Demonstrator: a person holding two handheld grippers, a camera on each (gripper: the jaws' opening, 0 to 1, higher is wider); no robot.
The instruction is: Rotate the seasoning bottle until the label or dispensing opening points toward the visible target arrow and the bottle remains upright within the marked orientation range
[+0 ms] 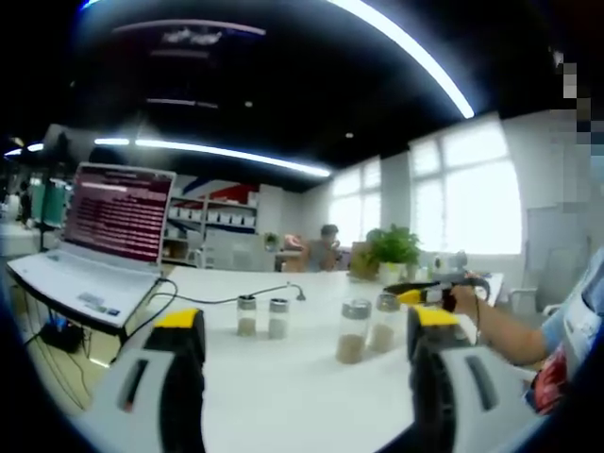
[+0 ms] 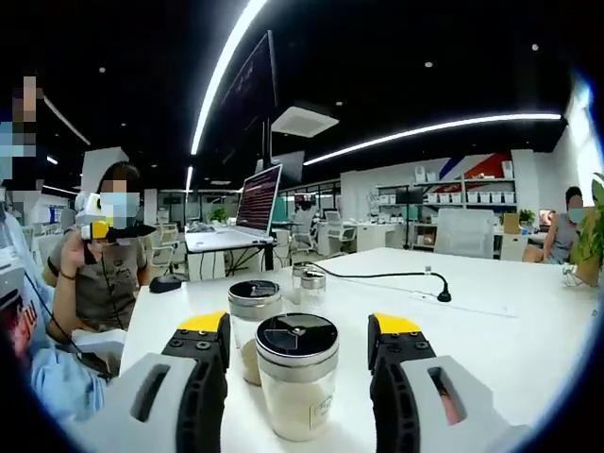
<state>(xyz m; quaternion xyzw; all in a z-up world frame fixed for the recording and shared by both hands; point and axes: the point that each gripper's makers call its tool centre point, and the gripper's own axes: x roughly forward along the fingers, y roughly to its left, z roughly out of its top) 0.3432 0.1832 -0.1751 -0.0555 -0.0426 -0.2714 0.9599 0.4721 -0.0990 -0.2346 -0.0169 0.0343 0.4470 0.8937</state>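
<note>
Both claws are spread: the right claw point(image 2: 298, 342) frames a seasoning bottle point(image 2: 297, 375) on the white desk point(image 2: 510, 330), while the left claw point(image 1: 307, 332) hovers apart from four bottles.

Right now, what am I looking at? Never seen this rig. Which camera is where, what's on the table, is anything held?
No robot here: a person holds a two-jaw gripper in each hand, and a fisheye camera rides on each one, looking forward along its jaws.

Left gripper view: the left gripper stands open over the white table, holding nothing. Ahead stand four glass seasoning bottles: two small ones and two larger ones. The right gripper comes in from the right, in the person's hand. An open laptop sits at the left.

Right gripper view: the right gripper is open with a dark-lidded bottle upright between its jaws, apparently not yet clamped. A second bottle stands just behind. A black cable crosses the table.

I can't spot a target arrow.
</note>
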